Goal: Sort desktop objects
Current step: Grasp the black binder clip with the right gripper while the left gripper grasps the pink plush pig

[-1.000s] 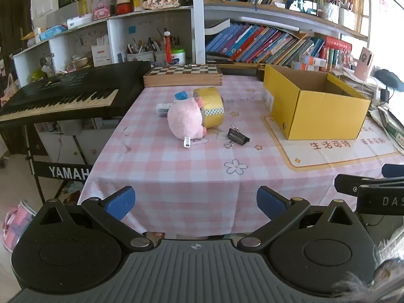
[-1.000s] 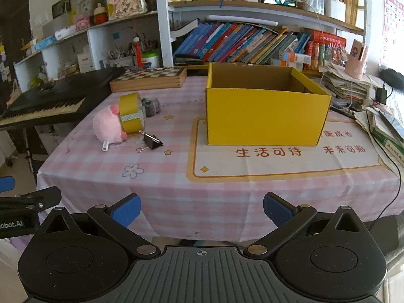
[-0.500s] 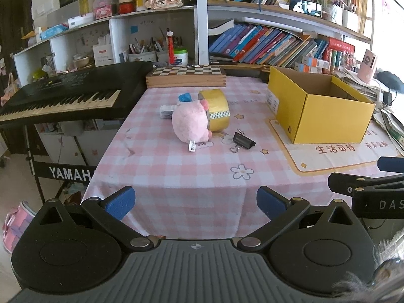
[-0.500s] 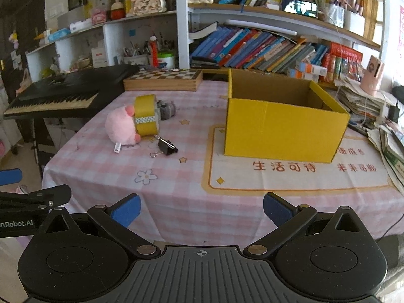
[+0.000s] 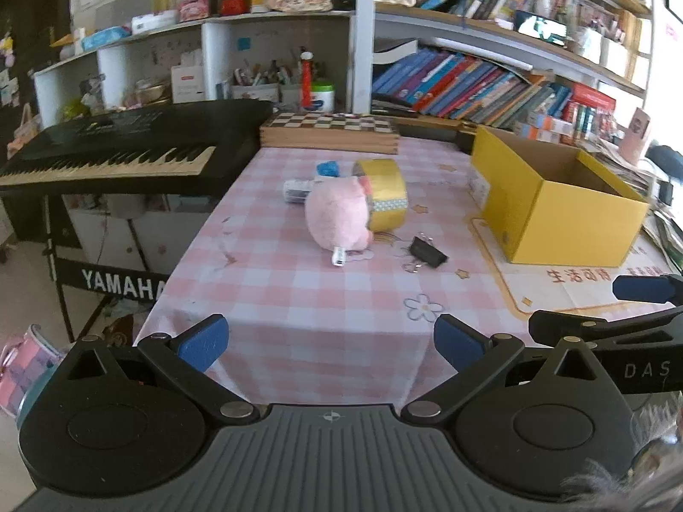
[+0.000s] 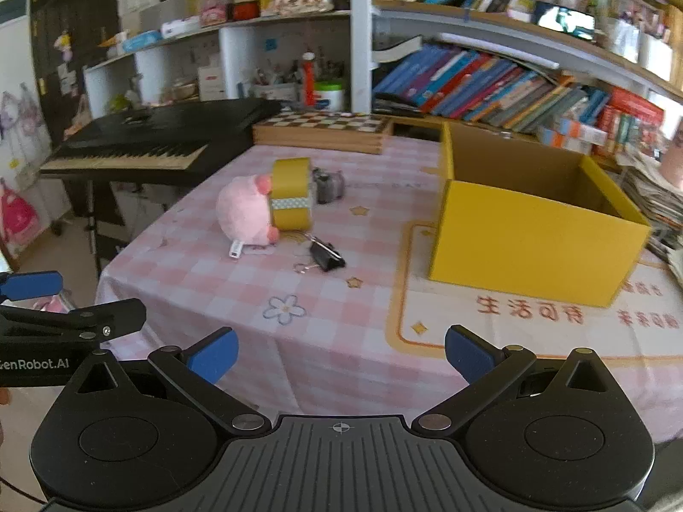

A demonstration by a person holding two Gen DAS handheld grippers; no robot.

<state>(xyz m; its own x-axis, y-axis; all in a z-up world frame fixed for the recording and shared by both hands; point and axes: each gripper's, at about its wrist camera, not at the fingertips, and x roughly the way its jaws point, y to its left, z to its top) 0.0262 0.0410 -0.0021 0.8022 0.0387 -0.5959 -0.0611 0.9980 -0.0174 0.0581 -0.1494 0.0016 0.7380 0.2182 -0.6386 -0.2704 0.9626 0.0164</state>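
Plush pig point(image 5: 339, 218) left of box point(image 5: 555, 209) (tape roll point(image 5: 382, 194) touching).

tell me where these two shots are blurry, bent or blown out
Left wrist view: shelves bow from fisheye, window at right edge blown out, pig fairly sharp. Right wrist view: slight motion blur on mat lettering and books, same barrel bend, box evenly lit.

A soft pink pig toy point(image 5: 339, 217) is laid on its side, touching a yellow tape roll point(image 5: 382, 194) stood on its edge. A black clip point(image 5: 427, 251) is laid near them. A yellow box point(image 5: 555, 213), open on top, is placed well apart.
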